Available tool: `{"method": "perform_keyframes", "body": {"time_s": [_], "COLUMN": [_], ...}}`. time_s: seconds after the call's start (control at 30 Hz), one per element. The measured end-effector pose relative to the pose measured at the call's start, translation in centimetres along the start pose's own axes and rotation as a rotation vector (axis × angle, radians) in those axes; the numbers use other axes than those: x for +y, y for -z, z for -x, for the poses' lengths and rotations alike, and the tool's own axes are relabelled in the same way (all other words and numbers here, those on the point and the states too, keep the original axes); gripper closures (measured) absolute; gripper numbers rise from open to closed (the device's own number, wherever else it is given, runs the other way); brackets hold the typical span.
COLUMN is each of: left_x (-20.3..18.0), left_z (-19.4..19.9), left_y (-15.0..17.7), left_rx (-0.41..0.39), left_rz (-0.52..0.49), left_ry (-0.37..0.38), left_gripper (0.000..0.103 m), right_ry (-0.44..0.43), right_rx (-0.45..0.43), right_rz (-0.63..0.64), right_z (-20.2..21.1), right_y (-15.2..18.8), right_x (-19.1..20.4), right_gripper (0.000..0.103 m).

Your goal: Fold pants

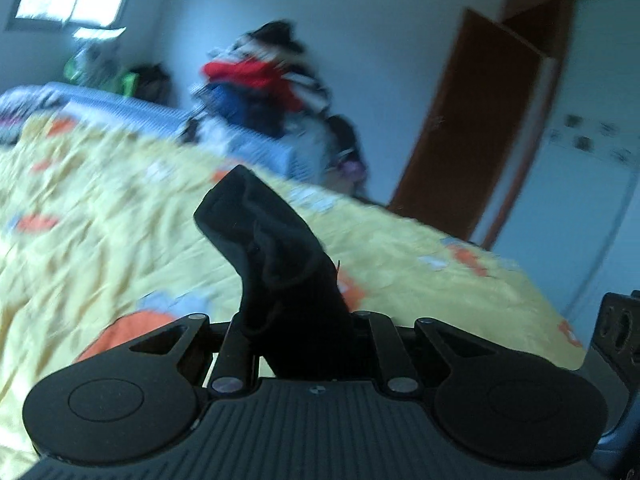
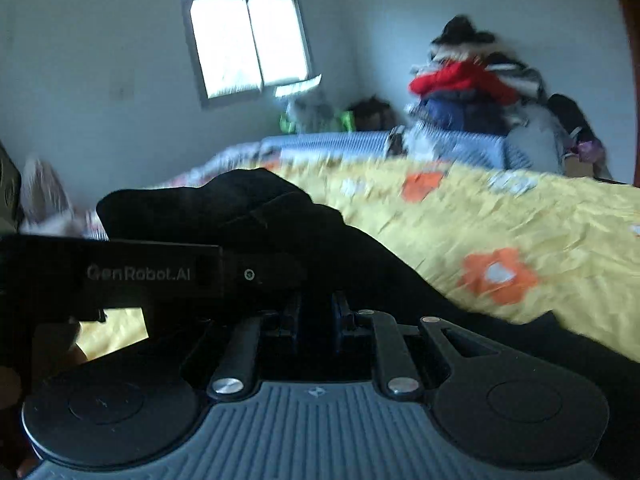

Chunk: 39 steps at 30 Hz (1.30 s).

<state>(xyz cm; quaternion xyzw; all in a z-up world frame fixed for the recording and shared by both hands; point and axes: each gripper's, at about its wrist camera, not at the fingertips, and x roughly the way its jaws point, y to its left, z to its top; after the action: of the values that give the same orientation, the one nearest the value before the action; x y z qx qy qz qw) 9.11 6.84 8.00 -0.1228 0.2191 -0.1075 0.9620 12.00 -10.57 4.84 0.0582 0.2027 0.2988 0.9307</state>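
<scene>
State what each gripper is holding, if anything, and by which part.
Both hold the black pants: the left gripper pinches a bunched edge that sticks up; the right gripper pinches another fold. Which part of the garment cannot be told.

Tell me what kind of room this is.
Most likely a bedroom: a bed with a yellow flowered bedspread, a heap of clothes piled at its far end, plus a window and a brown wooden door.

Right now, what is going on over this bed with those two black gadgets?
A person is folding black pants on a bed with a yellow flowered cover. The left gripper and the right gripper are each clamped on a bunch of the dark cloth, lifted above the cover. A clothes pile sits behind.
</scene>
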Motion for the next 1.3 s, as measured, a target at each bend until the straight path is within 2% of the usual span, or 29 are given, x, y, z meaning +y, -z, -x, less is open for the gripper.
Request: {"method": "perform_keyframes", "body": {"time_s": [0.13,0.43,0.6,0.73,0.8,0.87,1.0,1.03,1.1,1.2,1.27,1.3], "left_x": [-6.4,-17.5,-21.2,-23.0,-23.4,-23.9,-24.0,-24.1,-23.9,-23.7,-23.2,-22.7], "left_z": [-0.4,-4.0,-6.6,-8.8,-10.0,-11.2,-11.0,-10.2,-9.0,-7.2,-6.5,-6.8], "left_y": [0.4,4.7,7.7,9.4,10.2,10.9,11.4,11.3,10.9,10.2,9.6,8.9], "left_rx": [-0.008,0.07,0.108,0.168,0.185,0.235,0.299,0.303,0.299,0.265,0.237,0.22], "left_rz": [-0.08,-0.213,-0.295,-0.308,-0.316,-0.312,-0.339,-0.344,-0.352,-0.388,-0.397,-0.409], "left_ry": [0.075,0.193,0.243,0.27,0.28,0.302,0.356,0.385,0.458,0.512,0.504,0.466], "left_gripper": [0.085,0.08,0.078,0.078,0.071,0.065,0.033,0.029,0.021,0.013,0.011,0.01], "right_ry": [0.044,0.207,0.293,0.358,0.383,0.41,0.482,0.517,0.584,0.692,0.763,0.761], "right_rx": [-0.079,-0.122,-0.108,-0.087,-0.078,-0.063,-0.008,0.003,0.015,-0.017,-0.06,-0.084], "right_rz": [-0.069,-0.223,-0.259,-0.301,-0.32,-0.343,-0.329,-0.315,-0.306,-0.34,-0.354,-0.373], "right_z": [5.2,14.1,16.4,17.6,18.0,18.2,19.7,20.5,22.1,25.1,26.5,27.0], "right_y": [-0.2,2.8,4.6,6.1,7.0,7.6,9.5,9.9,10.7,11.1,10.9,10.6], "right_x": [-3.2,-11.2,-14.3,-16.5,-17.3,-18.1,-18.3,-18.3,-18.8,-20.2,-20.9,-21.1], "right_gripper": [0.088,0.088,0.088,0.088,0.087,0.087,0.085,0.085,0.085,0.085,0.085,0.085]}}
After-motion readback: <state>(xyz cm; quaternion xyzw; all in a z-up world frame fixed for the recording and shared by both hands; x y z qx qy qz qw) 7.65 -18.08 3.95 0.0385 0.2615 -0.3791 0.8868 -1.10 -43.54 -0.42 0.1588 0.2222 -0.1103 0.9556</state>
